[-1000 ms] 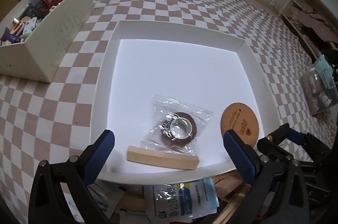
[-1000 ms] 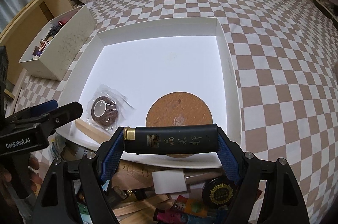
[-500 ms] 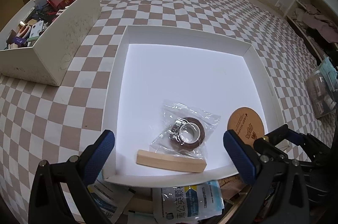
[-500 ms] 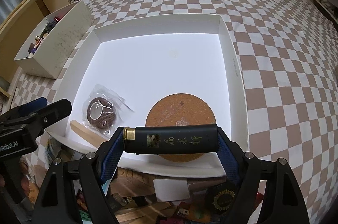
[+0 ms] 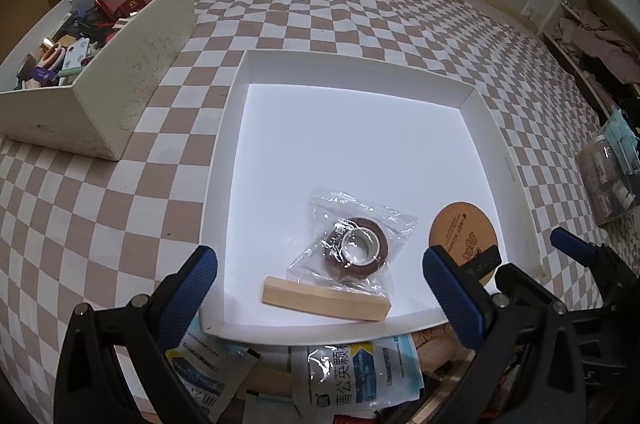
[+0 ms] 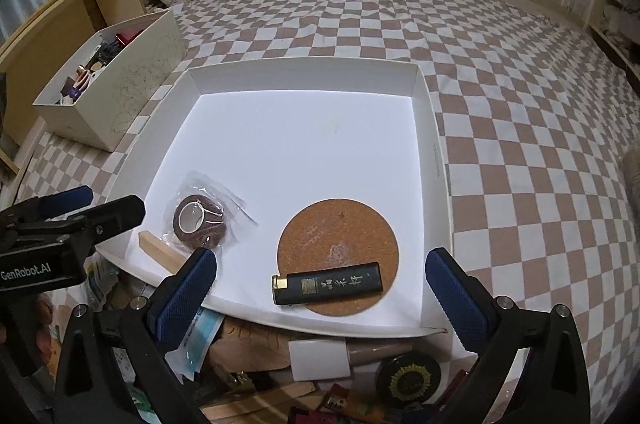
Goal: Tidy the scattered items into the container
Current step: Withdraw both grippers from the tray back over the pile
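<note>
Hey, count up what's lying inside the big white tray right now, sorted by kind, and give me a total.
Inside the white tray:
Cork coaster: 1
Black lighter, resting partly on the coaster: 1
Bagged roll of brown tape: 1
Wooden block: 1
Total: 4

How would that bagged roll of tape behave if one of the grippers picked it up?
The bagged tape roll lies flat, so it probably won't roll. Its loose, glossy bag looks slippery, and pads may catch only film. The roll itself seems stiff and fairly light.
</note>
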{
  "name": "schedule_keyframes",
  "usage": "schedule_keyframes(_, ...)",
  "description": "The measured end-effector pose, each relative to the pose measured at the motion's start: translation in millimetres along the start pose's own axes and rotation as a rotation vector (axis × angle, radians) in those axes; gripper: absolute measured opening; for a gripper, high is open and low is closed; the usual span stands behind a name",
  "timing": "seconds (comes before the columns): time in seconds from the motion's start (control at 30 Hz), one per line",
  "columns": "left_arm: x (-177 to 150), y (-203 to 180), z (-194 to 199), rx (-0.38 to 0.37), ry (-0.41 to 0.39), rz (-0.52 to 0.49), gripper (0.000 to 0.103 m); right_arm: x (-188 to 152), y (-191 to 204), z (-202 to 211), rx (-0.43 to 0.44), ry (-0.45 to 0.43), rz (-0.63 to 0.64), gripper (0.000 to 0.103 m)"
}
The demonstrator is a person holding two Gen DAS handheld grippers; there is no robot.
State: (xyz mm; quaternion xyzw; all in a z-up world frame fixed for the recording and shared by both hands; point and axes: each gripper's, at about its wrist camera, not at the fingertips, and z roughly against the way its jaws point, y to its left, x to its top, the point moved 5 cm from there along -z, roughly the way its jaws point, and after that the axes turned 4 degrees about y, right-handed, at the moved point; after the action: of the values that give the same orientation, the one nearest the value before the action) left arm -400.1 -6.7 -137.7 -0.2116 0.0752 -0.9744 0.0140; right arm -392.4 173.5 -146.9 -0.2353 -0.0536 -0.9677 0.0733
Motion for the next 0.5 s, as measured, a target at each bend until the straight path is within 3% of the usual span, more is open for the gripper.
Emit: schedule_keyframes(0.5,-14.0,-5.7,56.6,0.011,-0.066,-0.020,0.103,-7.6,2.9,54.3,-0.010,-0.070,0.004,0.103)
